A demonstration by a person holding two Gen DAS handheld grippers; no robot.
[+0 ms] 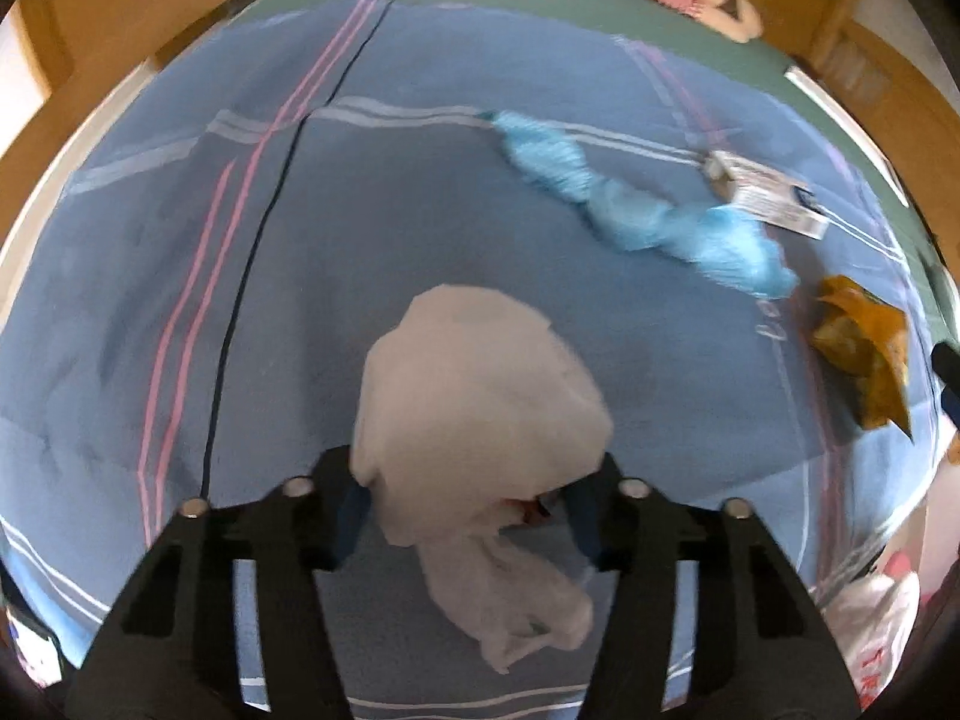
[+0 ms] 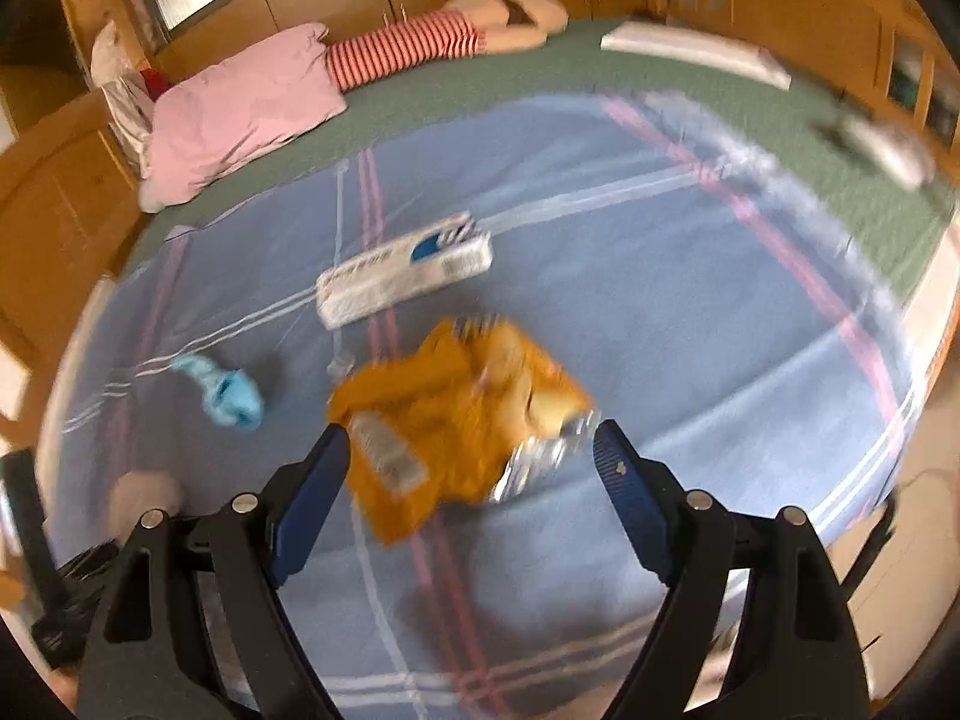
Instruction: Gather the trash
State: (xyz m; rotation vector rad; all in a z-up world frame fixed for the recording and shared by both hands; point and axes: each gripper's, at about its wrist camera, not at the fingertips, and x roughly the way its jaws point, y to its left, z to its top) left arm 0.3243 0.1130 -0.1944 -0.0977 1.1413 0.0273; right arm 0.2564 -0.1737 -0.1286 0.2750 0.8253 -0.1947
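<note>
- left gripper (image 1: 468, 516), bottom centre of its view, has a crumpled white tissue (image 1: 480, 396) between its narrowed fingers; whether they press it, i cannot tell.
- right gripper (image 2: 471, 450) stands wide, orange wrapper (image 2: 456, 414) lying between its tips on the blue blanket (image 2: 660, 276).
- light blue bag (image 1: 648, 204) and white box (image 1: 765, 192) lie upper right.

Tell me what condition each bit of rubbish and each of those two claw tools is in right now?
White tissue wad: crumpled, between the left gripper's fingers.
Left gripper: closed around the tissue.
Orange snack bag: crumpled, torn open, lying on the blanket.
Right gripper: open, empty, above the bag.
Blue plastic bag: twisted, lying loose.
White carton: lying flat.
Blue blanket: spread out.
</note>
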